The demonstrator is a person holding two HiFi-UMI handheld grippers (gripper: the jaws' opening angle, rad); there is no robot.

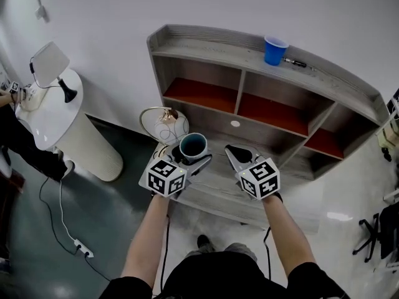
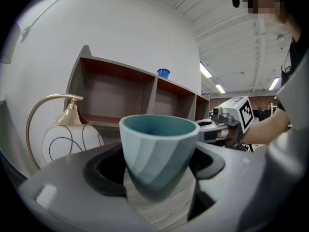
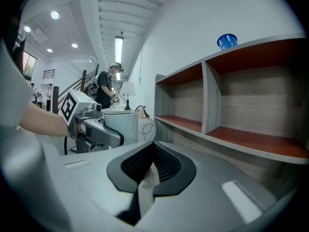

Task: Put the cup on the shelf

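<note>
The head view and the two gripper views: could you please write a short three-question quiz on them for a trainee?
1. True or false: the left gripper holds the teal cup between its jaws.
2. Where does the blue cup stand? A) on the top board of the shelf; B) in a red-floored compartment; C) on the floor.
3. Fill in: the jaws of the right gripper are ____, with nothing between them.

Key: 1 true; 2 A; 3 shut.
</note>
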